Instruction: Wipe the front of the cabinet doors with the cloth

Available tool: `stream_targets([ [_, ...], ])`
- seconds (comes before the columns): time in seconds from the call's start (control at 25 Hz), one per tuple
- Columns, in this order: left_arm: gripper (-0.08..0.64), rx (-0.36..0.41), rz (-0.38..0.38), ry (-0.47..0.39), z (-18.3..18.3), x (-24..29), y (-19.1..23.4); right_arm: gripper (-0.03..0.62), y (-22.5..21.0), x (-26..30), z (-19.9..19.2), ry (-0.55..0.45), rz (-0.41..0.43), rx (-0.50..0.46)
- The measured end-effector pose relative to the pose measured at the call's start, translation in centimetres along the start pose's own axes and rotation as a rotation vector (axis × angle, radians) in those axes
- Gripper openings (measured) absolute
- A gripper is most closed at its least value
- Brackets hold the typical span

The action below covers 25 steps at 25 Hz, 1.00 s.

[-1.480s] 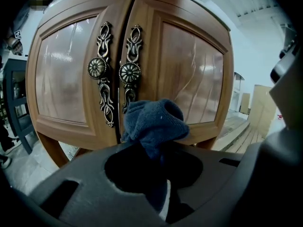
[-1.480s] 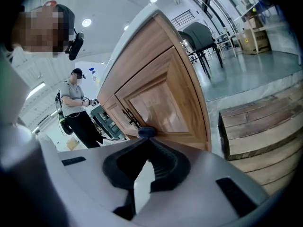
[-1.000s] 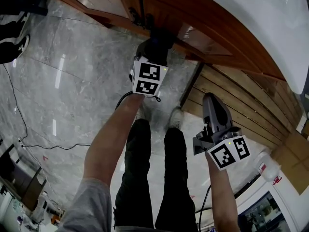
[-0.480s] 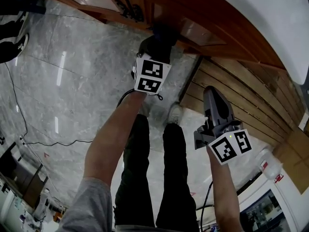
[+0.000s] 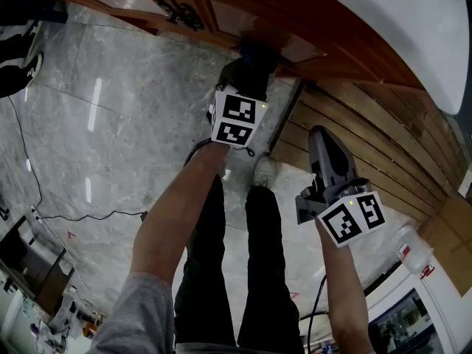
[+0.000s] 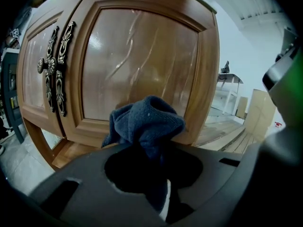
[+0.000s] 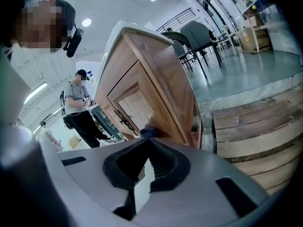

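Well, the dark blue cloth [image 6: 147, 122] sits bunched at the tip of our left hand-held gripper [image 6: 150, 150]. Its jaws are pinched tight on the lower folds, so a loose wad sticks out ahead of them. That wad is at the lower rail of the right-hand door [image 6: 142, 56], toward its bottom right corner. We cannot tell whether it presses on the wood or hangs just short of it. In the head view the cloth [image 5: 254, 54] shows as a dark lump under the edge of the cabinet [image 5: 243, 6].

To wipe well, we judge that the wad must be pushed flat to the door, firmly enough to spread the folds. It should then be drawn in long overlapping passes across the glossy centre panel and along the raised frame. The moulding round the panel likely traps dust, so we should run the cloth along its groove, not just across it. Only cloth should meet the wood: the hard jaws could scratch the varnish if the wad slips back.

Of the 2 doors, the left-hand door [image 6: 35, 70] lies well to the side of the cloth. The ornate metal handles [image 6: 59, 65] stand at the seam, and the cloth could snag there.

Our right hand-held gripper [image 7: 147, 143] is closed with nothing between its jaws. It hangs well apart from the doors, over the wooden planks [image 5: 354, 153], and is best kept clear of the sweep.
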<state>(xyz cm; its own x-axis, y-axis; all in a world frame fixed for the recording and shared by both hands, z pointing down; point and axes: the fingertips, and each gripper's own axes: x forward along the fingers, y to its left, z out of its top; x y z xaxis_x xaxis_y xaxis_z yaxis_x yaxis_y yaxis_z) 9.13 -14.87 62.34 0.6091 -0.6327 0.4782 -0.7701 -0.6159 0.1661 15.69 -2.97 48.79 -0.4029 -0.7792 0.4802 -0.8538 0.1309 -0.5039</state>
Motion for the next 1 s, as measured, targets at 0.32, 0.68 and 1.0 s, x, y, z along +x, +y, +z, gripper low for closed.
stream_targets([
  [0.32,0.078,0.001,-0.020,0.011,0.0,0.8,-3.3,0.011,-0.7,-1.7,0.0,-0.009,0.017,-0.006],
  [0.68,0.078,-0.004,-0.061,0.029,-0.3,1.8,-7.2,0.011,-3.0,-4.1,-0.4,-0.024,-0.003,0.011],
  [1.0,0.078,-0.014,-0.122,0.062,-0.4,1.9,-9.3,0.011,-3.0,-4.5,-0.5,-0.032,0.004,0.022],
])
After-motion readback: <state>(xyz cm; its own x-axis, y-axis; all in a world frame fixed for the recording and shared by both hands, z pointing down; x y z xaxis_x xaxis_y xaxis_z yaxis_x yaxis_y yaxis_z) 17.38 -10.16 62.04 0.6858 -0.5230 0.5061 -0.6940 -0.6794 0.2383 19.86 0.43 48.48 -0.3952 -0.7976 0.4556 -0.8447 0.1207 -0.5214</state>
